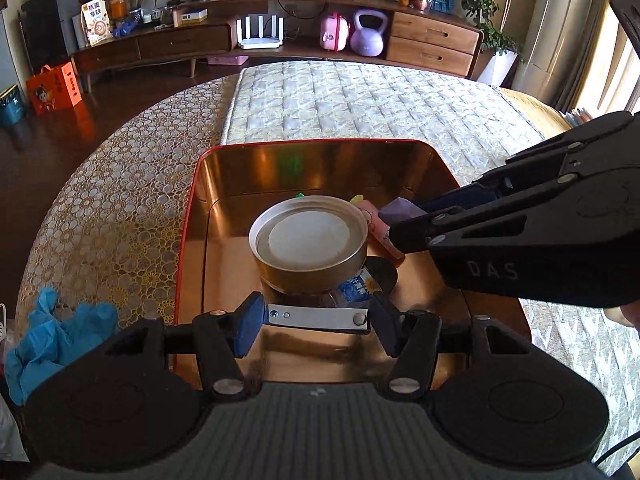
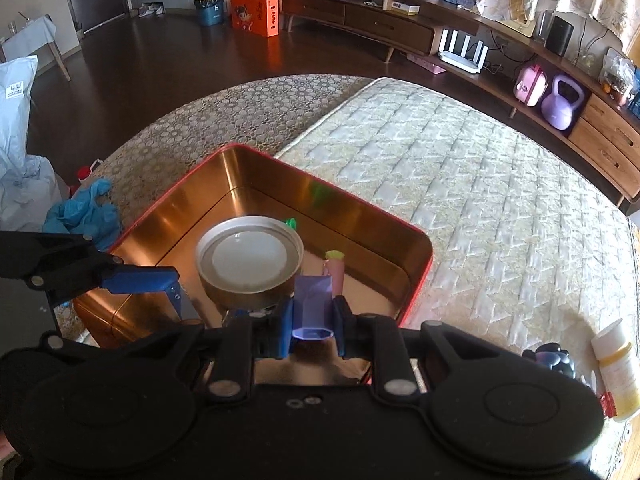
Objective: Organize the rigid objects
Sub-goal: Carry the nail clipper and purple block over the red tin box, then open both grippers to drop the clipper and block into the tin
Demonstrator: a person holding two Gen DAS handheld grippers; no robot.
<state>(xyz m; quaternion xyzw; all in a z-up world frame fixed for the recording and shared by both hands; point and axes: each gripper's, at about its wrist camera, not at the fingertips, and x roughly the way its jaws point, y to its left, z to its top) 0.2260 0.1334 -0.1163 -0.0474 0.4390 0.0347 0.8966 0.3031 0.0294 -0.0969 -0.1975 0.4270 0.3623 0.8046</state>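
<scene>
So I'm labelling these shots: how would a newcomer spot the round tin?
Find the red-rimmed, gold-lined box on the patterned cloth. Inside it stands the round tin, ahead of both grippers. Its metal rim and pale flat top set it apart from the pink tube beside it.

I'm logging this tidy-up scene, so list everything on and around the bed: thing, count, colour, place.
Rectangular metal tin: one, red outside, gold inside, on the bed.
Round metal can: one, silver-gold, inside tin.
Pink tube: one, inside tin, beside can.
Flat metal bar: one, silver, in left gripper.
Small purple box: one, in right gripper.
Blue gloves: crumpled, beside tin.
White bottle: one, on bed.
Left gripper: black, blue pads.
Right gripper: same.
</scene>
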